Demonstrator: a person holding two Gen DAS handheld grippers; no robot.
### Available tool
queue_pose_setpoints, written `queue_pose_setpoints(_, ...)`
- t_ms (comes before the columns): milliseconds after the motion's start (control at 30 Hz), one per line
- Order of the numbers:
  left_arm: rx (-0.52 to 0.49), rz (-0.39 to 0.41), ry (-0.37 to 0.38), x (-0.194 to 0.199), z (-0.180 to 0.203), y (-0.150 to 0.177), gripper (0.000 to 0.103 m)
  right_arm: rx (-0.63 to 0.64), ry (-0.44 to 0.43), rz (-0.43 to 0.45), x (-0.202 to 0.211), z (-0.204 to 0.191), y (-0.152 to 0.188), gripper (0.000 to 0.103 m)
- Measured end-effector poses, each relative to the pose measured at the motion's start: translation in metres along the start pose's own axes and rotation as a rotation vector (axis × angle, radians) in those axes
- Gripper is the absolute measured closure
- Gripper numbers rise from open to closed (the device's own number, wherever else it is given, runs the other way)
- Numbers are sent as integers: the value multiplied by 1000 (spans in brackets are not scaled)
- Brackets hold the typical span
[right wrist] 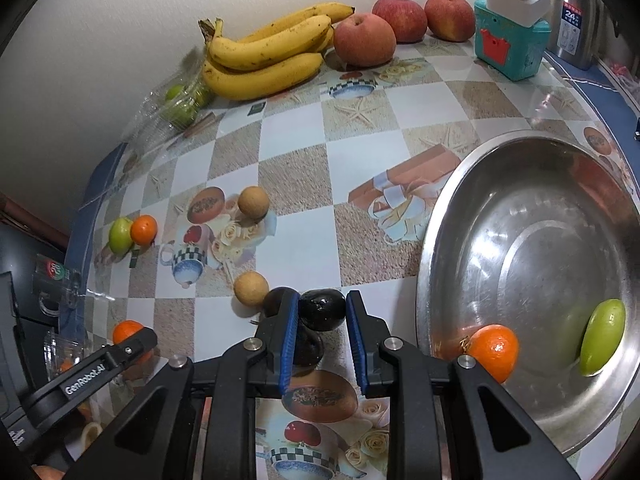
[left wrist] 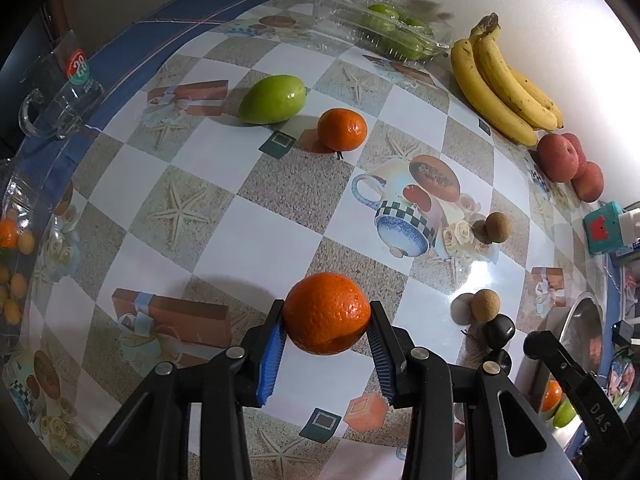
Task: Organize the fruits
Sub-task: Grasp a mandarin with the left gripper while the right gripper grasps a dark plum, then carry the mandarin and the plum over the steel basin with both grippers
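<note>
Right wrist view: the steel bowl [right wrist: 448,216] lies on the counter [right wrist: 304,176] to the right of the right claw [right wrist: 322,316], just beside it, and already contains one orange and one green fruit. The right claw is closed on a dark fruit [right wrist: 322,309], long axis crosswise between the pads; it is the nearer claw to the bowl. The left claw [left wrist: 327,320] grips an orange [left wrist: 326,312], with the bowl farther to its right, beyond the right claw.
</note>
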State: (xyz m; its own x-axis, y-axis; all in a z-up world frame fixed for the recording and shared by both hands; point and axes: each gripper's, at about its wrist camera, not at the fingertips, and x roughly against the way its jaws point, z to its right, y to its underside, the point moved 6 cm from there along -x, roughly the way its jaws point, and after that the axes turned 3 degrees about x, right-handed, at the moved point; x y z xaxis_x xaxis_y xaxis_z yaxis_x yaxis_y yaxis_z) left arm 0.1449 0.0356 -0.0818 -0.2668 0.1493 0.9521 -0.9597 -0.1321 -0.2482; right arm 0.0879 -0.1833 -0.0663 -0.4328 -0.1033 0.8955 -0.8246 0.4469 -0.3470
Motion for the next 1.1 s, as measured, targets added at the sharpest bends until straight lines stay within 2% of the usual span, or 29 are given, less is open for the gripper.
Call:
queue_pose_setpoints(233, -18, 15, 0, 6, 8, 0, 61, -23, -9, 19, 11, 4, -4, 78)
queue_pose_setpoints(433, -79, 31, 28, 15, 32, 6, 61, -61, -7, 47, 27, 20, -10, 78)
queue_pose_setpoints(800, -207, 41, 56, 22, 85, 26, 61, -172, 65, 86, 52, 76, -18, 78)
queue_pose_setpoints(933, -250, 42, 84, 26, 105, 35, 61, -214, 106, 108, 65, 101, -19, 78)
queue_pose_setpoints(1100, -297, 6, 133, 22, 130, 49, 61, -271, 140, 116, 75, 129, -18, 78)
